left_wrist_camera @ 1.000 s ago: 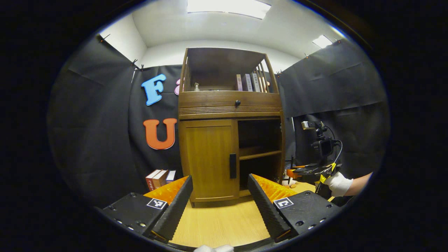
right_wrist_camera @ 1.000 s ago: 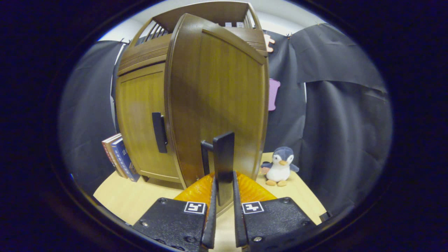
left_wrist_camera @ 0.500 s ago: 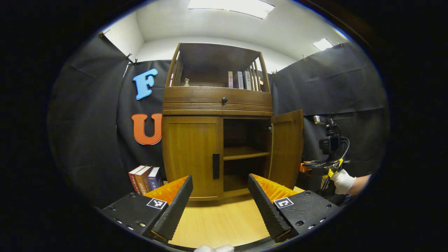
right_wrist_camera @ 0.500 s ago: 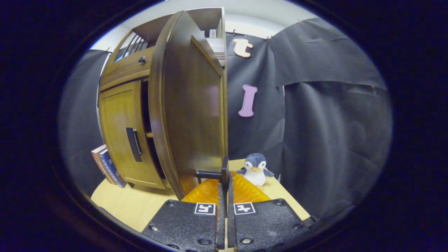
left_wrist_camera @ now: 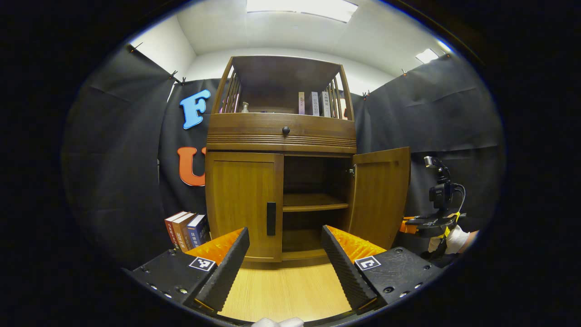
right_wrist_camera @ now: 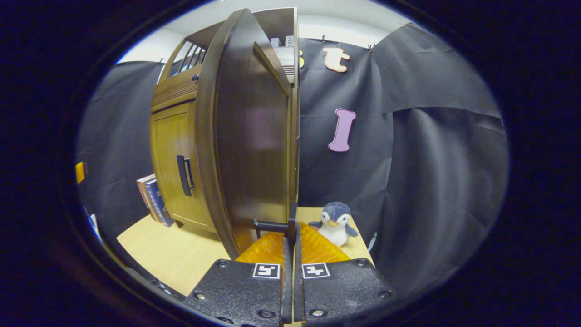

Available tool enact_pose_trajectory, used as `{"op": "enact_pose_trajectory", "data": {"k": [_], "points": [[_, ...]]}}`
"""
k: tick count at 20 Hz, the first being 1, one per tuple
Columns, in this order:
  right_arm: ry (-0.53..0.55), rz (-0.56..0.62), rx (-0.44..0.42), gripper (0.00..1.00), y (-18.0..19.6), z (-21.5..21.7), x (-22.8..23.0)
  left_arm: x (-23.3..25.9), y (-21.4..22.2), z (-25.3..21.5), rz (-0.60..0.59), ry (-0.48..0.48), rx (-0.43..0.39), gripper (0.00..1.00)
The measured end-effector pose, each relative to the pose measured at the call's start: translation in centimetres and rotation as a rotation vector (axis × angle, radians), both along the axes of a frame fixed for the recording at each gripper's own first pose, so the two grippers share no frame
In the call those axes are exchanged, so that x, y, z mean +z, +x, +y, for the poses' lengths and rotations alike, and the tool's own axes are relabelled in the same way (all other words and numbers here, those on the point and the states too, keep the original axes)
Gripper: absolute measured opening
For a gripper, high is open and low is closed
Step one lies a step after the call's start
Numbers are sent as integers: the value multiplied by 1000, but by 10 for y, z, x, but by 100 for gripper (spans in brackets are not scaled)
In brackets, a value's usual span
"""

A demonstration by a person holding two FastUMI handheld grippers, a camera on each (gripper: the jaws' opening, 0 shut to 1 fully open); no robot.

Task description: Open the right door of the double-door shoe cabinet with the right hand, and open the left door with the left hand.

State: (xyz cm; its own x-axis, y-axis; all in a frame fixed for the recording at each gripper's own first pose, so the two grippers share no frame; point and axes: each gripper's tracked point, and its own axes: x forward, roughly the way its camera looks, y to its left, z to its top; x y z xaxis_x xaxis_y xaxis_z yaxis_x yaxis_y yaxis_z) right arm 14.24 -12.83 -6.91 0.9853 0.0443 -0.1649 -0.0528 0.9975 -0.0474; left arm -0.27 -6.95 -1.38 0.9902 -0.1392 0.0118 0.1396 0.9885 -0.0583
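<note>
In the left gripper view the shoe cabinet (left_wrist_camera: pixel 281 136) stands on a light wooden table (left_wrist_camera: pixel 286 290), its right door (left_wrist_camera: pixel 380 195) swung wide open and its left door (left_wrist_camera: pixel 243 204) shut, the left door handle (left_wrist_camera: pixel 271 218) untouched. The left gripper (left_wrist_camera: pixel 285 268) hovers in front with jaws spread apart, holding nothing. In the right gripper view the right gripper (right_wrist_camera: pixel 290 254) has its jaws clamped on the right door handle (right_wrist_camera: pixel 290 222). A plush penguin (right_wrist_camera: pixel 335 223) sits beside the cabinet, and books (left_wrist_camera: pixel 186 229) lean at its left
</note>
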Motion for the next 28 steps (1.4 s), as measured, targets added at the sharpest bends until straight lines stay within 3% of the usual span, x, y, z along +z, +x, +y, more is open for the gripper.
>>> {"op": "enact_pose_trajectory", "data": {"k": [9,16,17,19,20,22,24,28], "points": [[20,25,154,4,10,-39,2,-3,-19,-30,16,-1,129,96],[-26,28,267,10,2,-46,0,9,-31,-59,12,7,158,95],[-26,33,269,6,0,-51,-2,12,-31,-62,11,15,152,95],[-11,42,267,32,-12,-62,-2,15,-30,-66,12,33,144,95],[10,40,276,51,-21,-64,1,16,-30,-67,15,37,137,95],[13,15,262,63,-36,-74,17,17,-24,-69,17,35,126,95],[13,-23,229,84,-52,-84,40,14,-18,-66,29,31,122,95],[26,-108,183,91,-77,-74,84,11,-5,-52,37,42,105,94]]}}
